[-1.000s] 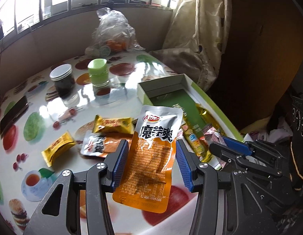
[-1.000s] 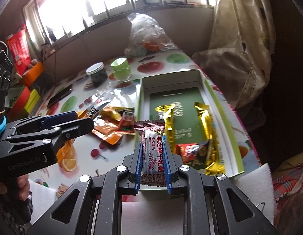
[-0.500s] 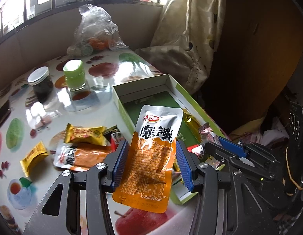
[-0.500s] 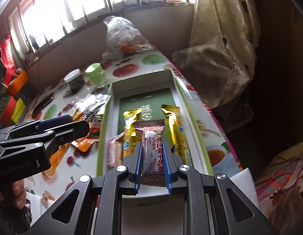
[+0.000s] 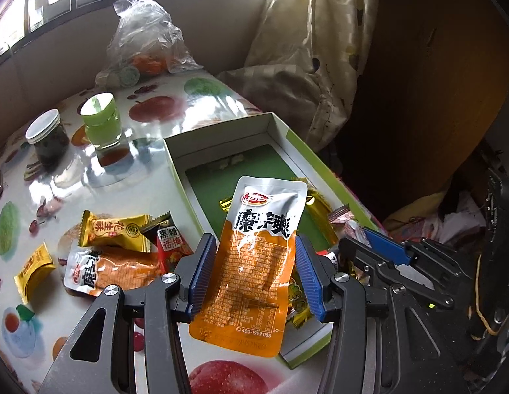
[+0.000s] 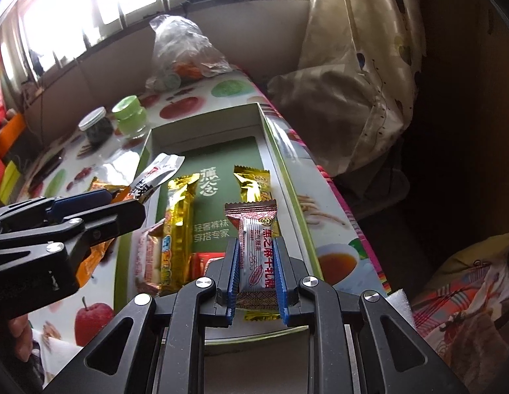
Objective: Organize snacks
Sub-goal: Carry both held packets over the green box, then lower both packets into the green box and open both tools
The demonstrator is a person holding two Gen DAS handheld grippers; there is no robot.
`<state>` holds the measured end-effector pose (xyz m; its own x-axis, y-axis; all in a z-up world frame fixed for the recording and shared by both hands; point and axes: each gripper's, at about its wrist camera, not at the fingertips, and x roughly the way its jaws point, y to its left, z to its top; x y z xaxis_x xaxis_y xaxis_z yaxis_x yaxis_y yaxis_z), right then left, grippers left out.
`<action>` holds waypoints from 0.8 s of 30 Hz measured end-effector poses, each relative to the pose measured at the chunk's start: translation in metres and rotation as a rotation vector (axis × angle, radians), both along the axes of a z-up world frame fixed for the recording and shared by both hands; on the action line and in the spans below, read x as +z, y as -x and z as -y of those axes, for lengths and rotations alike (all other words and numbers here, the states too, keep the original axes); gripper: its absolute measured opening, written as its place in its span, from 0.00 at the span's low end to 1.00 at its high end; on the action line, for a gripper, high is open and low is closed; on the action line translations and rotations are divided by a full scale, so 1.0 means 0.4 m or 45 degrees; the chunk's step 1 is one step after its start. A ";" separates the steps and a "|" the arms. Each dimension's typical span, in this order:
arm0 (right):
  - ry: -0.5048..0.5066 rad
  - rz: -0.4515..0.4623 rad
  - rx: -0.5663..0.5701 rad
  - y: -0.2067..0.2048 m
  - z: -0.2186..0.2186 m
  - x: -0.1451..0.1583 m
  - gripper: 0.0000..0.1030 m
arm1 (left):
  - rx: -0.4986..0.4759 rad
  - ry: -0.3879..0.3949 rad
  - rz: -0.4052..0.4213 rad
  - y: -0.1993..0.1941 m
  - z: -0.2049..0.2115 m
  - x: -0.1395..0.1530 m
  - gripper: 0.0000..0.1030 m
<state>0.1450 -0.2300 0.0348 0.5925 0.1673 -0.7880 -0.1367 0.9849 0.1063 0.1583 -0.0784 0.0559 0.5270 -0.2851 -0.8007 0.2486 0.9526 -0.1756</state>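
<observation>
A: Fruit-print tabletop (image 5: 221,105), window side. Box (image 5: 218,131) at right edge, part filled: gold bars (image 6: 177,229), small packets.

B: Left gripper (image 5: 254,272): clamped on orange pouch (image 5: 254,262), held over box's near left corner. Right gripper (image 6: 256,269): clamped on sesame candy (image 6: 256,256), above near end.

A: Handling?

B: Lower candy onto bare green floor between bars; release low. Pouch afterwards, flat, far end free. Mind box walls, other gripper close alongside.

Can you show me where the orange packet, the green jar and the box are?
orange packet (image 5: 254,262), left wrist view, middle of its printed front.
green jar (image 5: 101,118), left wrist view, its green side.
box (image 6: 270,138), right wrist view, its right wall.
</observation>
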 end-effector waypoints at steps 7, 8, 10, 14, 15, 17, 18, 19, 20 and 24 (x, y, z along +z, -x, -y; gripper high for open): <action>0.026 0.014 -0.011 -0.003 0.006 -0.002 0.18 | 0.007 -0.031 -0.005 -0.003 0.019 -0.017 0.49; 0.029 0.017 -0.010 -0.003 0.006 -0.002 0.18 | 0.005 -0.033 -0.011 -0.005 0.021 -0.021 0.49; 0.032 0.019 -0.012 -0.004 0.007 -0.004 0.18 | 0.004 -0.035 -0.021 -0.006 0.026 -0.027 0.49; 0.009 0.021 -0.014 -0.002 0.012 -0.004 0.18 | 0.000 -0.047 -0.022 -0.009 0.035 -0.030 0.49; 0.004 0.022 -0.012 -0.002 0.012 -0.005 0.18 | 0.000 -0.042 -0.026 -0.010 0.035 -0.031 0.49; -0.009 0.024 -0.008 0.000 0.013 -0.005 0.18 | 0.001 -0.048 -0.028 -0.011 0.038 -0.033 0.49; -0.013 0.024 -0.006 0.001 0.013 -0.005 0.19 | 0.001 -0.053 -0.027 -0.011 0.039 -0.034 0.49; -0.016 0.024 -0.003 0.000 0.015 -0.005 0.19 | 0.000 -0.053 -0.030 -0.011 0.041 -0.034 0.49; -0.019 0.022 -0.003 0.001 0.015 -0.006 0.20 | -0.002 -0.048 -0.035 -0.012 0.041 -0.036 0.49; -0.032 0.022 -0.006 0.001 0.017 -0.006 0.23 | -0.006 -0.051 -0.039 -0.014 0.043 -0.040 0.50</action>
